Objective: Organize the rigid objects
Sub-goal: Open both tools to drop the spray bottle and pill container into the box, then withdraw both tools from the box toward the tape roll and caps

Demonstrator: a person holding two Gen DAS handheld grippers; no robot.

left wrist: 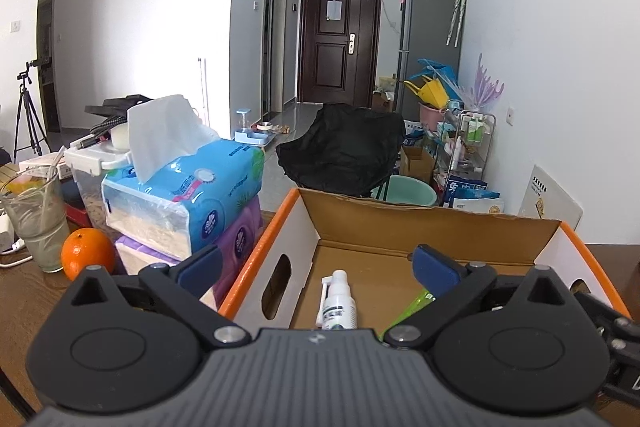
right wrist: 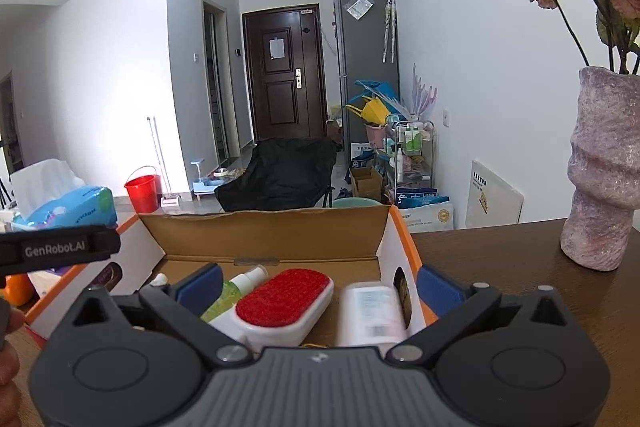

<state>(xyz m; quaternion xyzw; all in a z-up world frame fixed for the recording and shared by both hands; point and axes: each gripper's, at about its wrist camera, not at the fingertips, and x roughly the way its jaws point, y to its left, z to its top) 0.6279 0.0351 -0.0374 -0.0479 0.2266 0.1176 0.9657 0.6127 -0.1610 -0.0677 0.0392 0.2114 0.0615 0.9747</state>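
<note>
- My left claw (left wrist: 316, 269) hangs over the cardboard box (left wrist: 424, 223) with its jaws spread wide and nothing between the pads; the small white spray bottle (left wrist: 338, 301) lies on the box floor at lower centre of the left view, clear of both pads.
- My right claw (right wrist: 320, 285) is just as wide and grips nothing. Below it, at lower centre of the right view, lie the red-faced brush (right wrist: 286, 301), the green bottle (right wrist: 236, 291) touching its left side, and the white tube (right wrist: 374, 311) to its right, against the box wall.
- I judge the step in hand to be letting go and backing out, since these things already sit inside the box.
- To do it well I would lift both claws straight up and back before swinging sideways, so no pad catches the orange-edged rim (left wrist: 256, 251) or nudges the bottles.
- The green bottle sits close under my right claw's left pad; I would keep the jaws wide until well above it.
- Left of the box in the left view stand tissue packs (left wrist: 188, 203), an orange (left wrist: 88, 253) and a glass (left wrist: 38, 219) near the lower left edge; any next reach that way needs care around the glass.
- The vase (right wrist: 604, 171) at the right edge of the right view looks tippy, so I would steer clear of it.
</note>
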